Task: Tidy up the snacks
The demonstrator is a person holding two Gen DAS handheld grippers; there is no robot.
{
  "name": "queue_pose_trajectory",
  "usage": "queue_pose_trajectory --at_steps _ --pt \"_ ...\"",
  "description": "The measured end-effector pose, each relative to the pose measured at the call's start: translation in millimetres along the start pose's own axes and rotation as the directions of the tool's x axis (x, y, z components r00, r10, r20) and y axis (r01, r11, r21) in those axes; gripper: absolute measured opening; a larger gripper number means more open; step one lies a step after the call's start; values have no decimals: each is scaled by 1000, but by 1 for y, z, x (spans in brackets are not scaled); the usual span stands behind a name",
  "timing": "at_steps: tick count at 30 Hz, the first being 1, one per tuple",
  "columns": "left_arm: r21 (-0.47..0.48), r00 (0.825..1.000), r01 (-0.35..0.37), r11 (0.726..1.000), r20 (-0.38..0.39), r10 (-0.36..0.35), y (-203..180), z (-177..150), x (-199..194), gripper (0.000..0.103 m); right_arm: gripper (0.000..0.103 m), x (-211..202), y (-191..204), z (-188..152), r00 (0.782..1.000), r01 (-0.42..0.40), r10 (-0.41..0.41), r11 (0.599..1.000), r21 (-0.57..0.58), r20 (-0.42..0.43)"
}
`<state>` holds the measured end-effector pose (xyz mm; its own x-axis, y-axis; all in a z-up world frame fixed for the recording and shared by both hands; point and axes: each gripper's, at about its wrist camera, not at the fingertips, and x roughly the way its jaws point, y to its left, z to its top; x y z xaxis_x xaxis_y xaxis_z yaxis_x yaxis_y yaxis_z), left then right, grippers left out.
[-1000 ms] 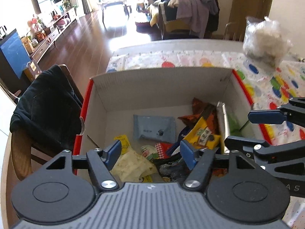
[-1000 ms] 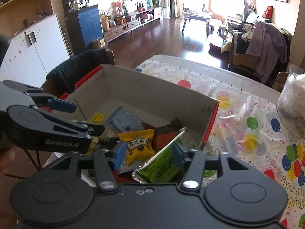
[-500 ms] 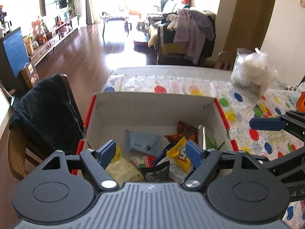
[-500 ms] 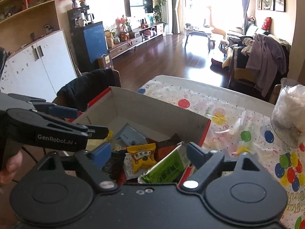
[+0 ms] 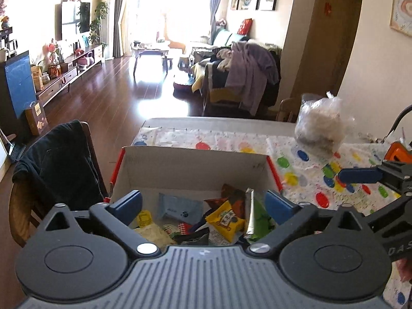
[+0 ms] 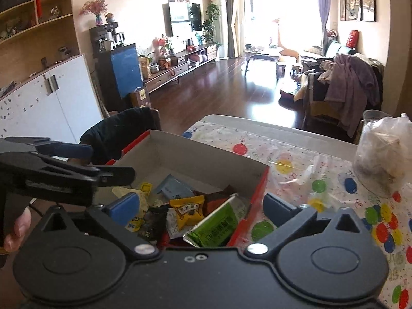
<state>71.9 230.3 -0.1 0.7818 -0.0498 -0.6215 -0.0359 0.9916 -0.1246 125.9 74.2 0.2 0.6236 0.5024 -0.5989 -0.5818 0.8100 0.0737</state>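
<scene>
Our left gripper (image 5: 203, 206) has its jaws spread as wide as they go, with nothing clamped; the snacks (image 5: 221, 219) merely show through the gap from below. Our right gripper (image 6: 200, 203) is the same: jaws fully apart and empty. Both sets of jaws have just been opening, and nothing sits between them now.

Just under and ahead of the jaws stands the cardboard box (image 5: 190, 164) with red outer walls, on the counter (image 5: 296, 149) under its dotted cloth. The snacks lie heaped at the box's near end: a yellow packet (image 6: 189, 209), a green packet (image 6: 219, 225) leaning on the wall nearest our right jaws, a pale blue pouch (image 5: 180, 208) further in.

To do this step well, we judge it best to back off cleanly, keeping the jaws wide so no wrapper snags, then look beyond the box for any loose snack; none is plainly visible.

Against the earlier frames, both grippers sit higher and further back from the box, the jaws were narrower then, and the green packet lay between our right jaws.
</scene>
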Motion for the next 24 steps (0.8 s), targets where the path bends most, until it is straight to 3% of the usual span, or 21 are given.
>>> queue_pose_trajectory --at_steps 11,15,24 --pt "-27 1000 -11 1000 -24 10 -8 -10 -12 102 103 -27 -10 -24 999 21 -23 999 41 43" --pt "-19 999 -45 999 -30 45 -10 -16 -13 102 103 -32 -9 -31 997 59 -60 998 21 57" --pt "16 996 -86 996 -20 86 -19 -19 -17 102 103 -33 -19 -38 995 70 -77 993 94 70"
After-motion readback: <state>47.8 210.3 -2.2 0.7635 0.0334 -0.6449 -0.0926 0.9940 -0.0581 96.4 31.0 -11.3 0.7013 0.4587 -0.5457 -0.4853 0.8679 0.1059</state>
